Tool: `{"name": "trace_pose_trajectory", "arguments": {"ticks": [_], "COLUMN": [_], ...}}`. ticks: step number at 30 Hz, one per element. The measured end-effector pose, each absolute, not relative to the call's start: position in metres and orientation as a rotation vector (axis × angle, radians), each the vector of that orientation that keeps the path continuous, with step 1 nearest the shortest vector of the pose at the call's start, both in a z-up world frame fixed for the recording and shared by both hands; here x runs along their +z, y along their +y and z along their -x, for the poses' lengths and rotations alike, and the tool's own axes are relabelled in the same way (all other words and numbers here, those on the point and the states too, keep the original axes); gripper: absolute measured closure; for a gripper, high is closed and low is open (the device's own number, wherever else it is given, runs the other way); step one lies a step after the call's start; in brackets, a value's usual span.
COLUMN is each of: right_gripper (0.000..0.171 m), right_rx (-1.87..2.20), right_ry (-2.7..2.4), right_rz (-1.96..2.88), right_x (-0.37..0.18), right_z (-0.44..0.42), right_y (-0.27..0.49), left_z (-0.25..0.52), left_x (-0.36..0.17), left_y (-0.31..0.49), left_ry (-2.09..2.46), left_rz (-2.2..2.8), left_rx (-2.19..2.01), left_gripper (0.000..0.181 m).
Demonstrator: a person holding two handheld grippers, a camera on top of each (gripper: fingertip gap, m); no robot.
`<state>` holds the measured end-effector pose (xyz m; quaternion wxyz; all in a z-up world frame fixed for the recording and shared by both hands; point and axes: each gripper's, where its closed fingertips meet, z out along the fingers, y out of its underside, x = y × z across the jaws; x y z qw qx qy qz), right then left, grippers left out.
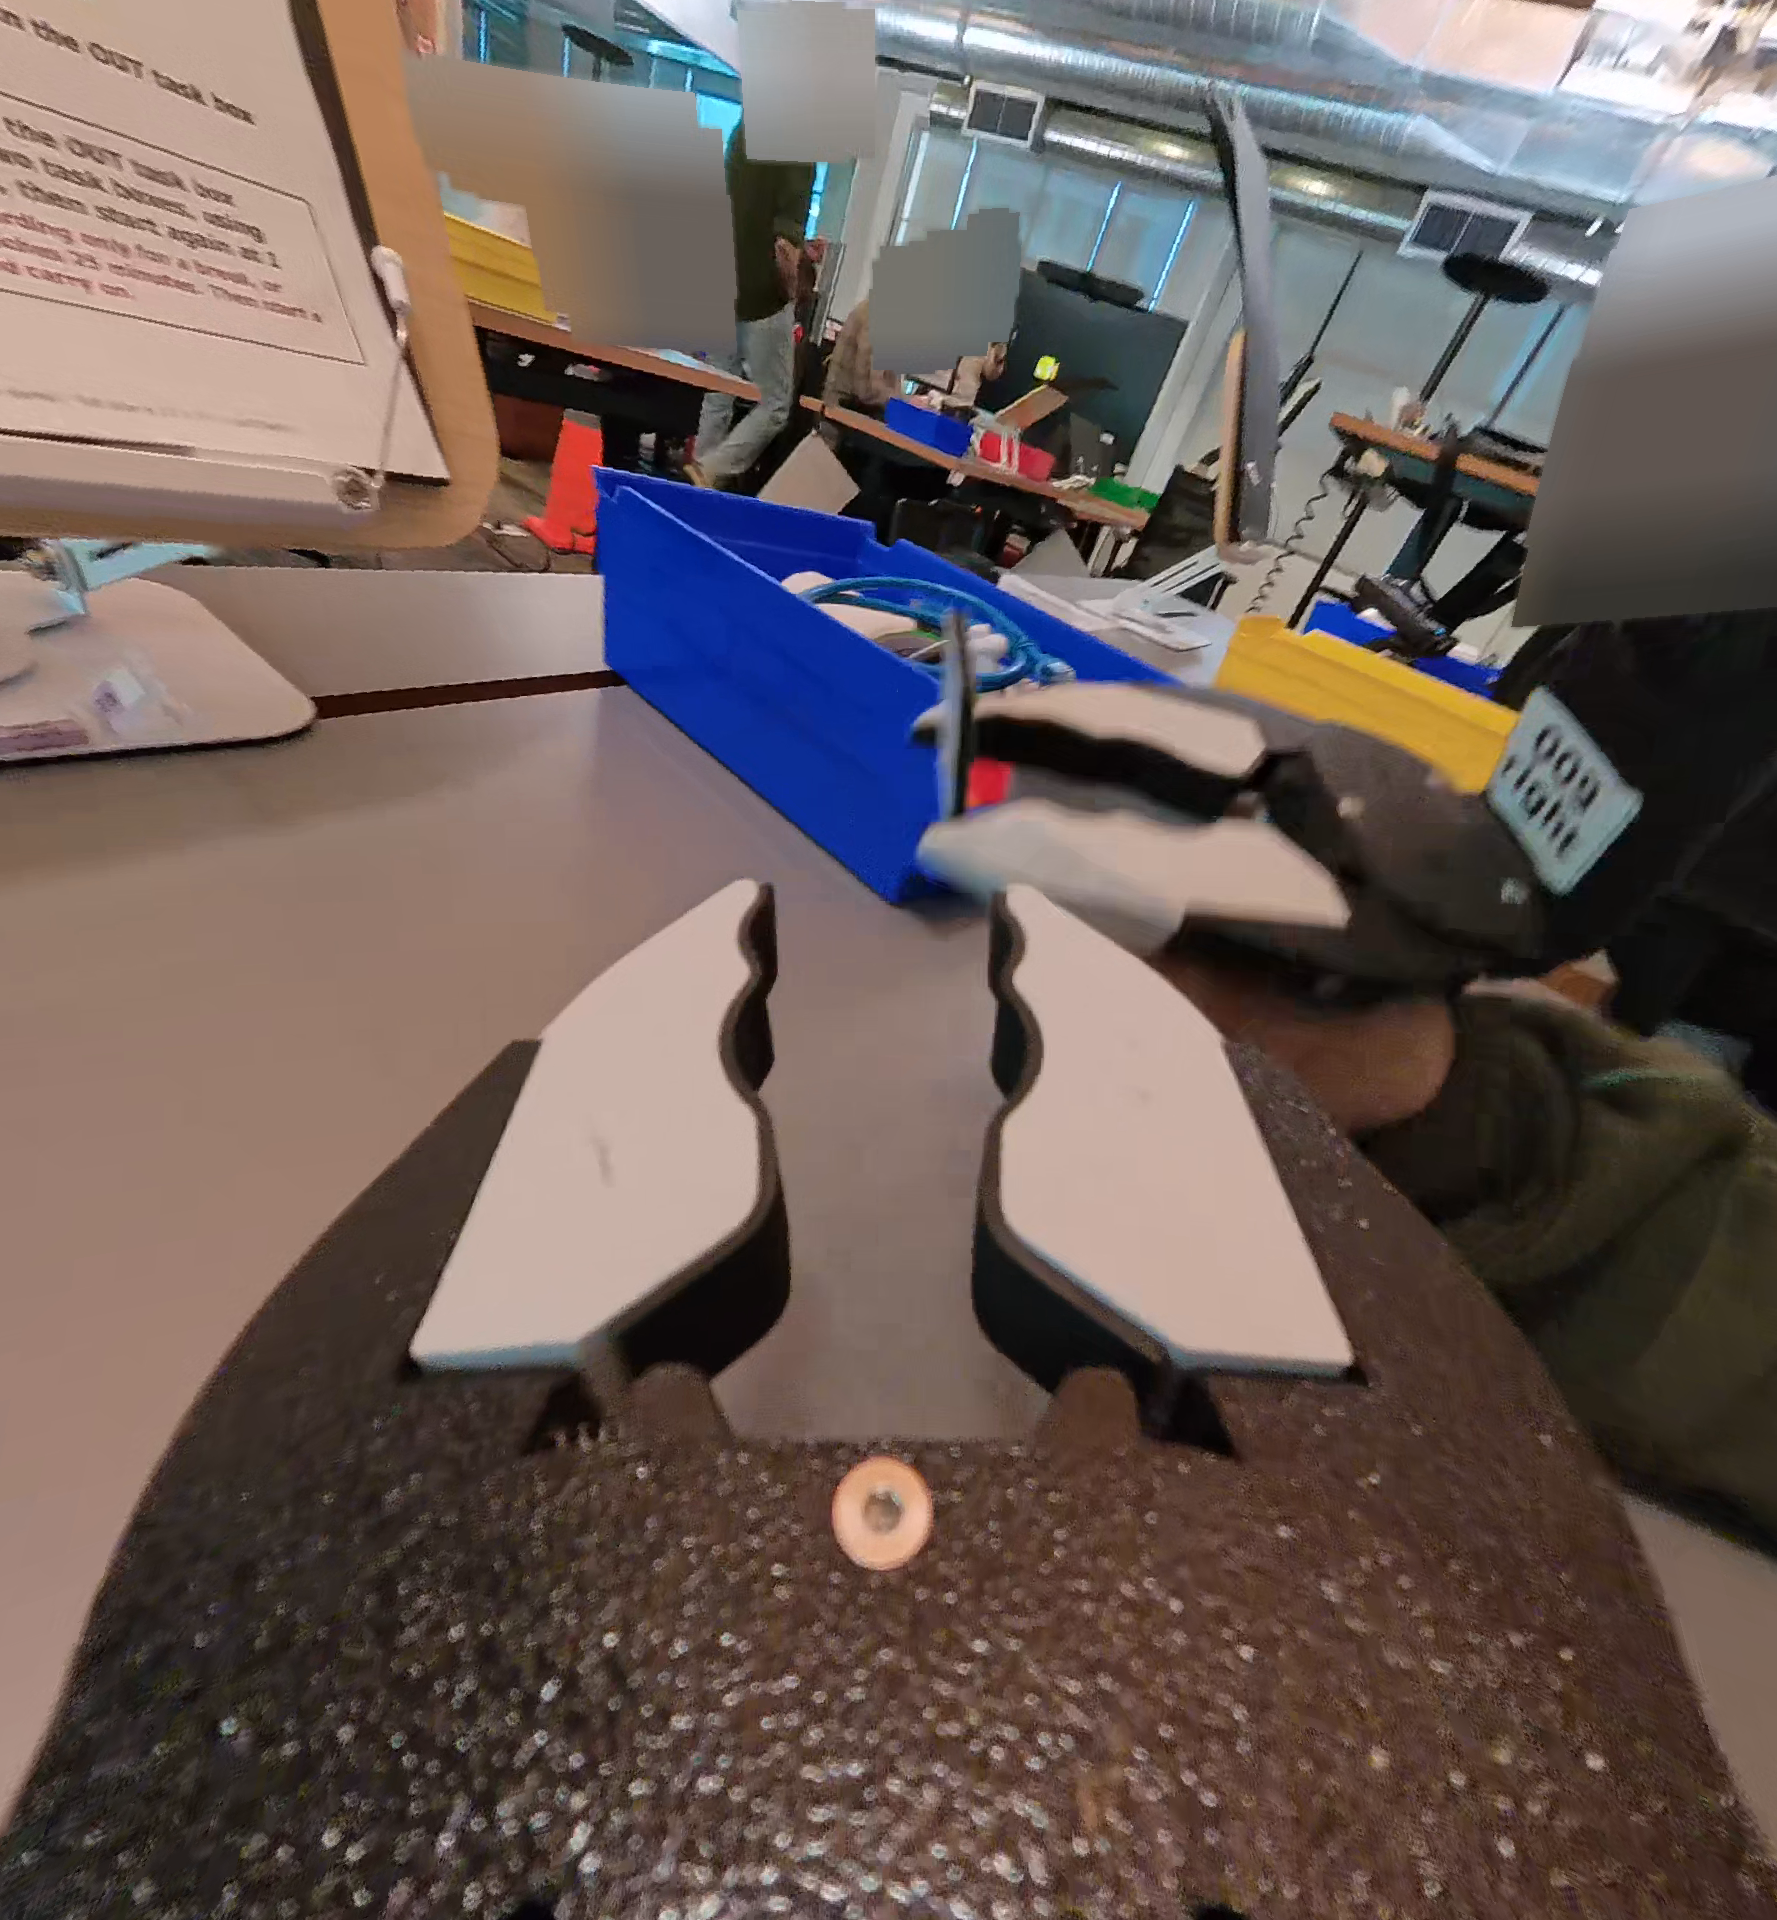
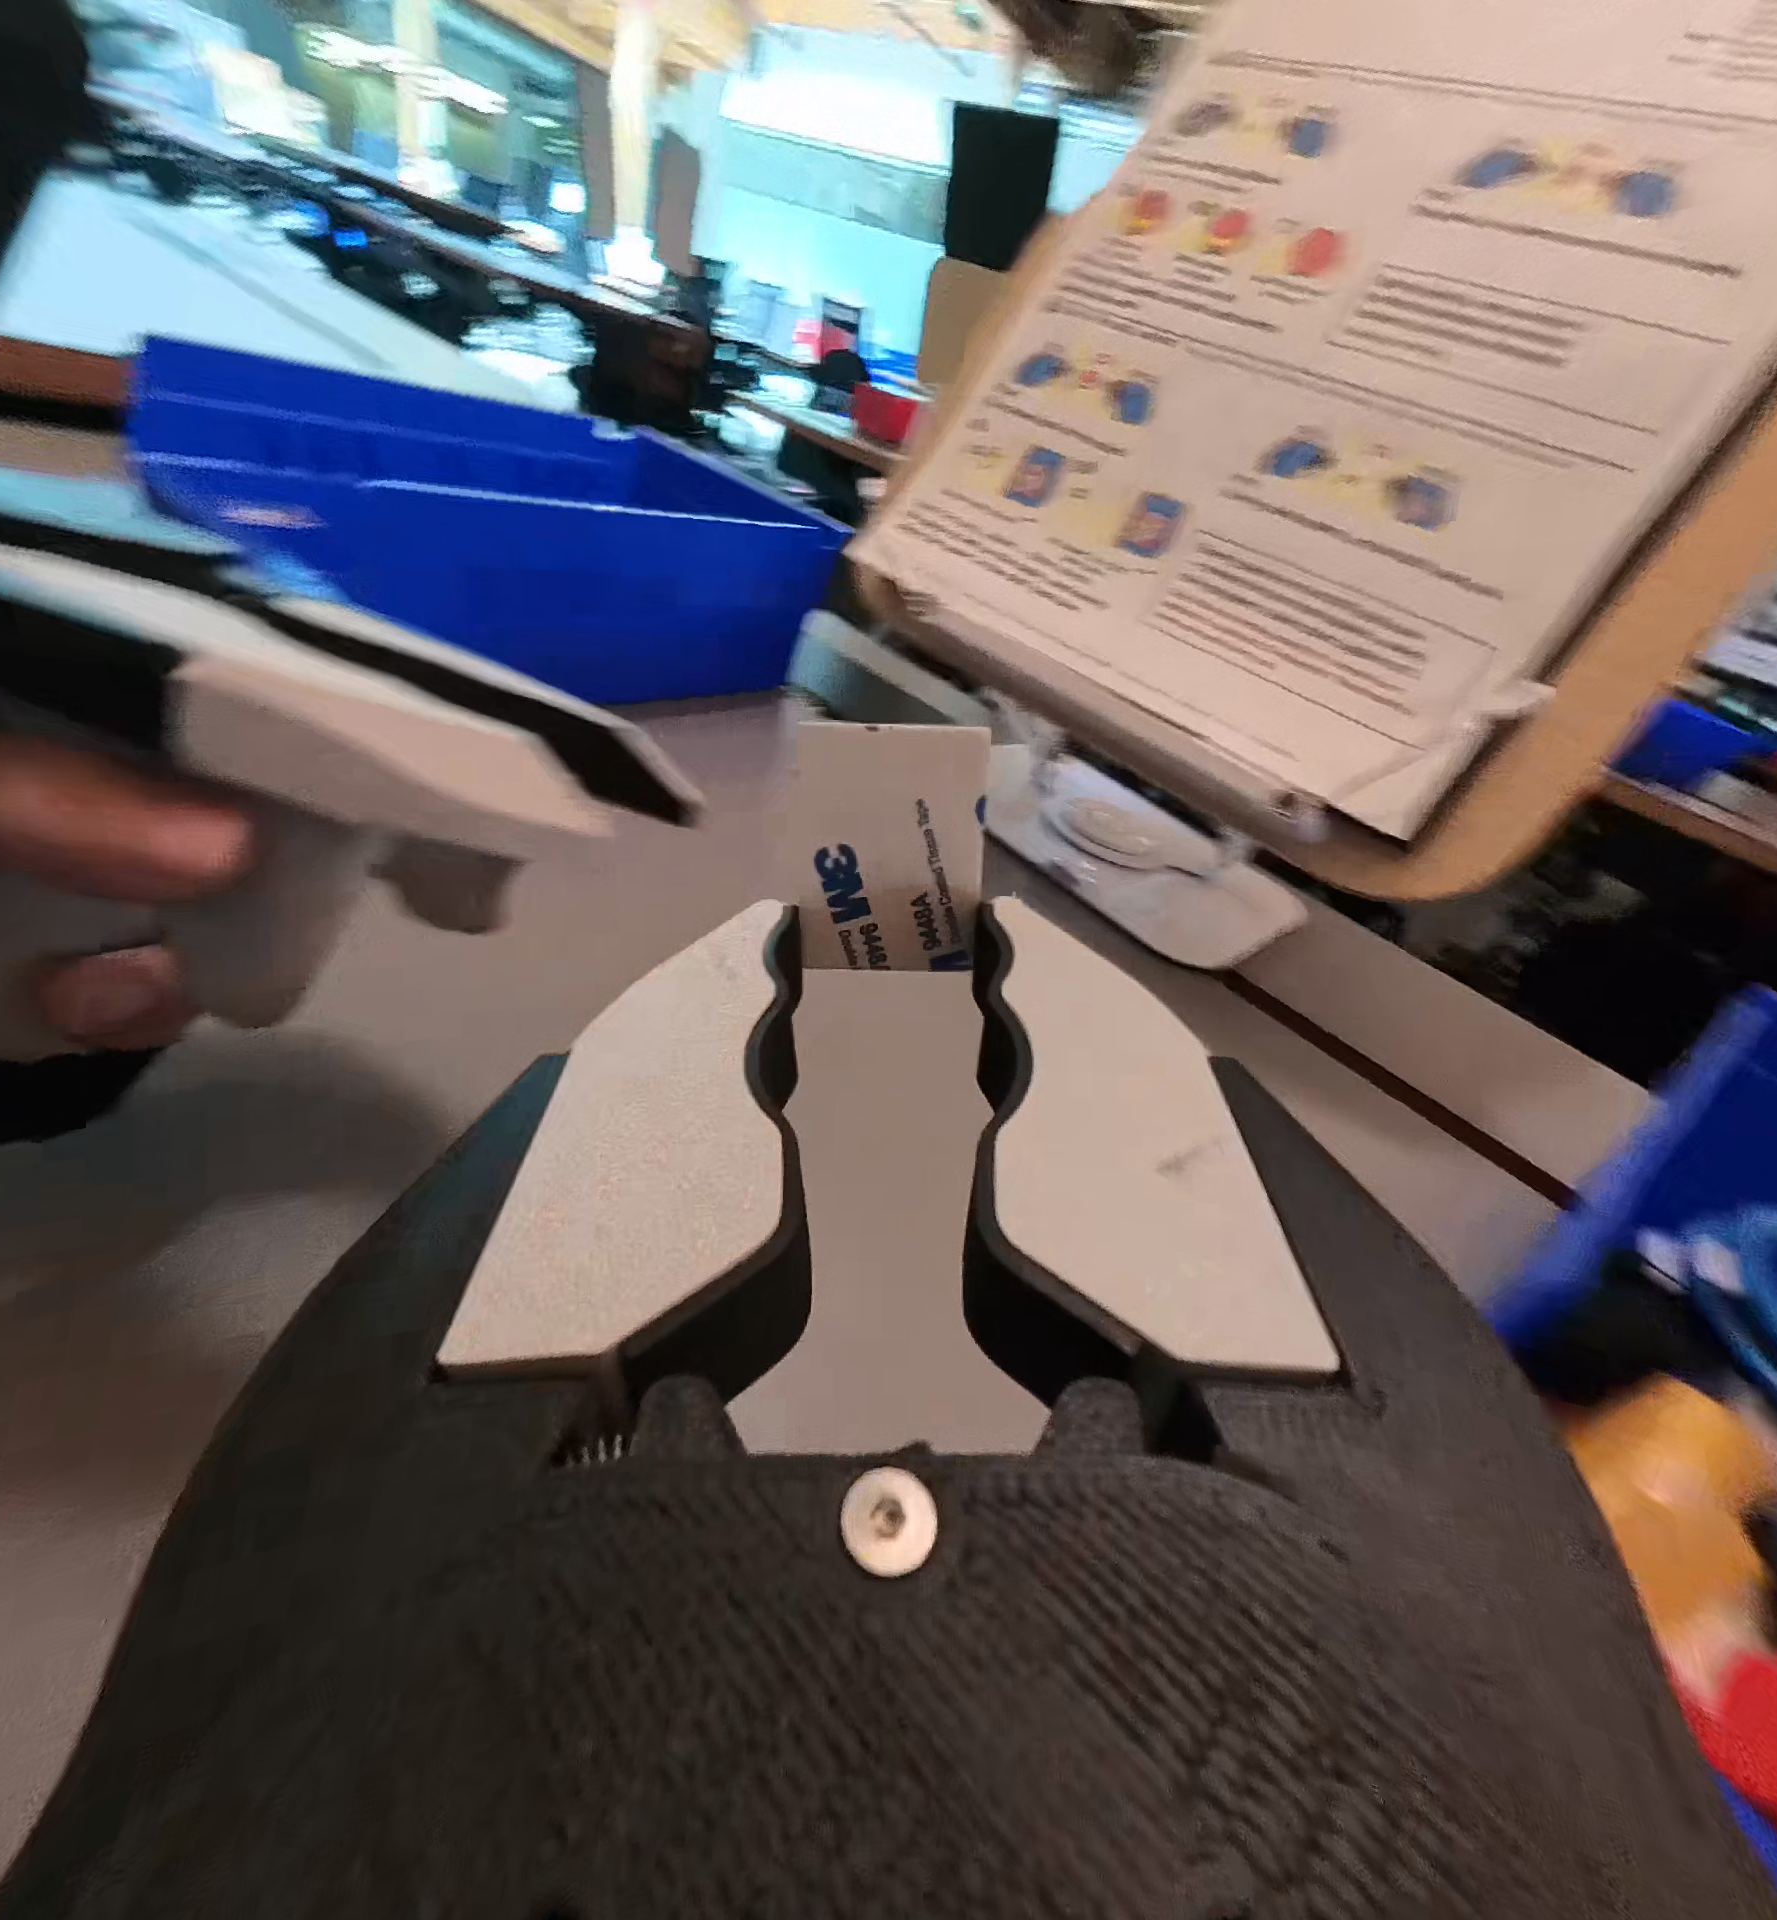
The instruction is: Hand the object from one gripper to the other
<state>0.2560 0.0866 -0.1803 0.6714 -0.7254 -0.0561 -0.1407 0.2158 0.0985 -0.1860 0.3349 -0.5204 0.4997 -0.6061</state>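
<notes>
Two grippers faced each other. My right gripper (image 2: pixel 889 935) pinched a thin white printed adhesive card (image 2: pixel 894 831) at twelve o'clock; my left gripper (image 1: pixel 879 925) stood wide, empty. I judged it light, bendy; grip the free upper edge.

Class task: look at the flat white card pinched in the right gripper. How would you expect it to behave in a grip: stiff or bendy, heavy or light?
The card stands straight above the right gripper, unsagging, so it is probably fairly stiff. From the left wrist view it shows only as a thin edge, so it is likely light. Its smooth face might slide between the pads.
</notes>
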Motion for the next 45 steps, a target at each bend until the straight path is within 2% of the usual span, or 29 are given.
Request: {"name": "trace_pose_trajectory", "arguments": {"ticks": [3, 8, 17, 20, 22, 25, 28, 30, 34, 38, 40, 42, 45], "right_gripper": [0.139, 0.139, 0.139, 0.136, 0.134, 0.12, 0.102, 0.098, 0.103, 0.123, 0.115, 0.119, 0.113], "right_rx": [-0.427, -0.527, -0.684, -0.68, -0.682, -0.681, -0.697, -0.649, -0.524, -0.423, -0.302, -0.269, -0.273], "right_ry": [0.133, 0.503, 0.568, 0.595, 0.588, 0.581, 0.556, 0.492, 0.315, 0.223, 0.186, 0.145, 0.177], "right_rz": [1.675, 1.799, 1.972, 2.099, 2.123, 2.087, 1.993, 1.863, 1.588, 1.515, 1.582, 1.597, 1.585], "right_x": [-0.171, -0.19, -0.176, -0.194, -0.201, -0.199, -0.181, -0.162, -0.145, -0.176, -0.191, -0.192, -0.191], "right_z": [-0.323, -0.416, -0.477, -0.485, -0.483, -0.473, -0.454, -0.427, -0.361, -0.323, -0.31, -0.305, -0.309], "right_y": [0.054, -0.003, 0.0, 0.003, 0.005, 0.007, 0.008, 0.018, 0.044, 0.059, 0.069, 0.072, 0.07], "left_z": [-0.214, -0.216, -0.214, -0.213, -0.213, -0.212, -0.211, -0.21, -0.204, -0.179, -0.152, -0.122, -0.091], "left_x": [-0.188, -0.204, -0.201, -0.199, -0.2, -0.2, -0.202, -0.2, -0.188, -0.162, -0.142, -0.131, -0.161], "left_y": [0.114, 0.123, 0.126, 0.129, 0.131, 0.133, 0.136, 0.14, 0.157, 0.208, 0.249, 0.293, 0.355], "left_ry": [1.287, 1.341, 1.321, 1.3, 1.295, 1.288, 1.3, 1.307, 1.286, 1.246, 1.225, 1.229, 1.424], "left_rz": [1.329, 1.341, 1.342, 1.355, 1.363, 1.375, 1.38, 1.361, 1.325, 1.324, 1.357, 1.42, 1.643], "left_rx": [-1.516, -1.423, -1.488, -1.529, -1.543, -1.555, -1.517, -1.462, -1.346, -1.099, -0.936, -0.788, -0.555], "left_gripper": [0.15, 0.155, 0.16, 0.163, 0.164, 0.164, 0.164, 0.164, 0.163, 0.162, 0.159, 0.159, 0.154]}}
